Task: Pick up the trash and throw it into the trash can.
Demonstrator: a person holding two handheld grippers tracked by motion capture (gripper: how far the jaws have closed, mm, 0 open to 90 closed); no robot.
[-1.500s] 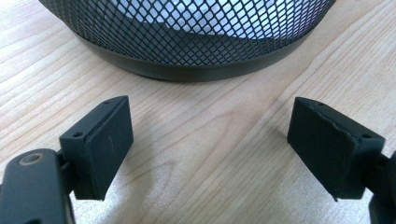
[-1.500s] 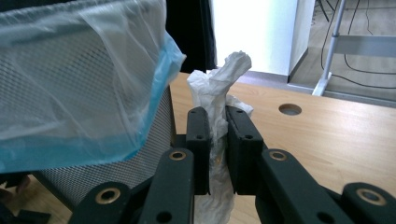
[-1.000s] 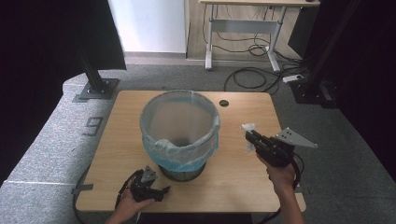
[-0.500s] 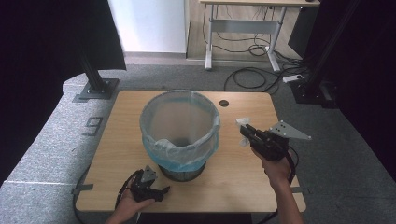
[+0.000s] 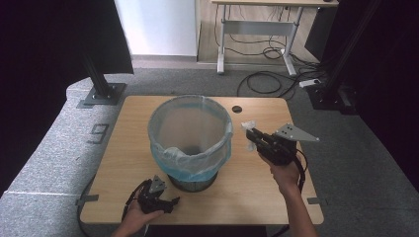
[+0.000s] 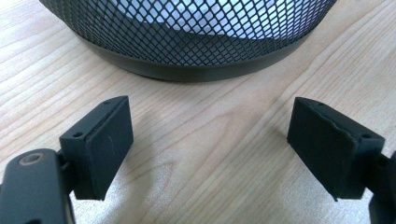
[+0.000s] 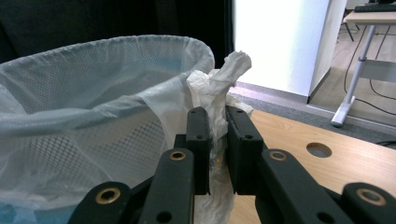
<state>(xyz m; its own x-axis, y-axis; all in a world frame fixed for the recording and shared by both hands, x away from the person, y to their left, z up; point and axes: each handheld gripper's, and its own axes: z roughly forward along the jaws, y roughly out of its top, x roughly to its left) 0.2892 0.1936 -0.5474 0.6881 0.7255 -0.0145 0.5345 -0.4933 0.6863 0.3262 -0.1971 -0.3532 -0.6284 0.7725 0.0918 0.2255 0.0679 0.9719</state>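
Your left gripper rests low on the table before the lined mesh bin, jaws wide apart and empty. Your right gripper, raised just beside the rim, is clamped on a crumpled white plastic scrap: light, soft, probably slippery, so keep gripping the bunched middle.

The right gripper is raised off the table at the end of an outstretched forearm, its grey three-cornered plate on top, jaws pinched nearly together with a thin gap between them. The left gripper lies low in the left hand, jaws spread wide apart, nothing between them.
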